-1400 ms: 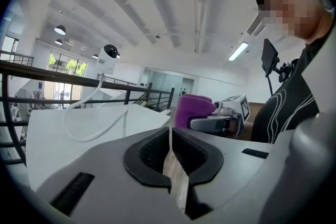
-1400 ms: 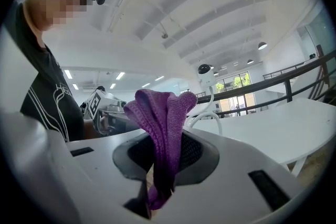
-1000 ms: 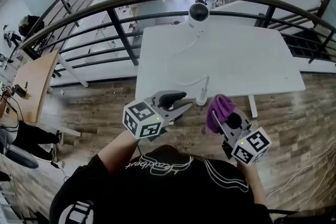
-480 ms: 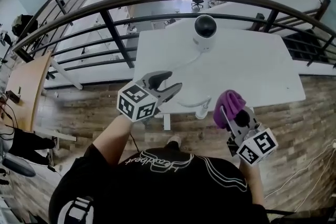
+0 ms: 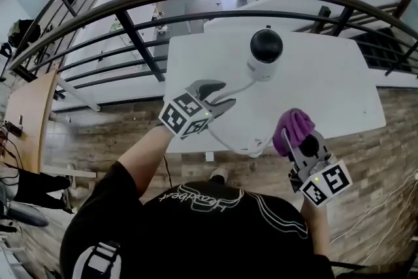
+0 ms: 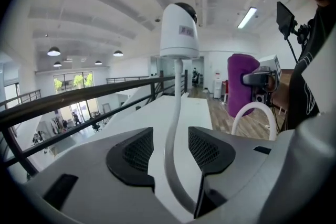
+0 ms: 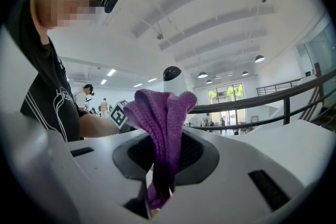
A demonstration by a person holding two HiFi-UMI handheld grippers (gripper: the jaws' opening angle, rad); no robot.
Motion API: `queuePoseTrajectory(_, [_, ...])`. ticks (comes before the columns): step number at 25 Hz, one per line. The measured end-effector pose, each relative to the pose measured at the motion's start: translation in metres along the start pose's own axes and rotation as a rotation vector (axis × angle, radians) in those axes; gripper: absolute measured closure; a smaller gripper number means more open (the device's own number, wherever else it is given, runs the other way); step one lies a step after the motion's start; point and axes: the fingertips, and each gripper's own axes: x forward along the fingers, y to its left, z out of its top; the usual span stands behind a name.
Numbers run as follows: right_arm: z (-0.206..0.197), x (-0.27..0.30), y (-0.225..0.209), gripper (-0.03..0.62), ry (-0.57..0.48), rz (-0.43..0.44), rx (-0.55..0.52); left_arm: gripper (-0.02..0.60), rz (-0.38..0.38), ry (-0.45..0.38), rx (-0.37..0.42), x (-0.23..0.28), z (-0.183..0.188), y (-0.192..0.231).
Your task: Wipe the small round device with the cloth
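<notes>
My left tongs (image 6: 170,149) are opening. The pads are spread wide, and the white cable (image 6: 173,113) runs up between them without either pad pressing on it, so they grip nothing. My right tongs (image 7: 160,176) are clenched on the purple cloth (image 7: 163,113), which is pinched low between the pads and stands up out of them in a folded bunch.

The cable leads on from my left tongs to the small round device (image 5: 264,54). It stands on the white counter (image 5: 333,82), ahead of the left tongs, in the far half near the dark railing (image 5: 130,26). The device is upright with its long axis vertical, white body below and black dome on top facing up. The cloth is about over the counter's near edge, to the right of the left tongs and well apart from the device.
</notes>
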Motion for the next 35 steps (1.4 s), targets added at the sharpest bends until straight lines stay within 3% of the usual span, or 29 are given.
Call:
queuePoseTrajectory(5, [-0.005,0.016,-0.010,0.533,0.010,-0.005,0.008,0.390,-0.055,0.023,-0.021,0.013,-0.011,0.010])
queuePoseTrajectory(7, [-0.006,0.019,-0.013,0.533,0.013,-0.005,0.010,0.464,-0.058,0.021,-0.025,0.015,-0.012,0.012])
queuePoseTrajectory(11, [-0.002,0.021,-0.014,0.533,0.011,0.005,-0.004,0.514,-0.080,0.026,-0.008,0.016,-0.011,0.006])
queuePoseTrajectory(17, [0.011,0.029,-0.010,0.533,0.014,0.022,-0.116,0.517,-0.086,0.027,-0.011,0.017,-0.010,0.006])
queuePoseTrajectory(26, [0.063,0.042,-0.006,0.533,-0.018,-0.061,-0.531,0.517,-0.072,0.023,-0.033,0.017,-0.012,0.007])
queuePoseTrajectory(35, [0.101,0.057,0.007,0.533,-0.096,-0.211,-0.953,0.517,-0.065,0.023,-0.052,0.021,-0.016,0.005])
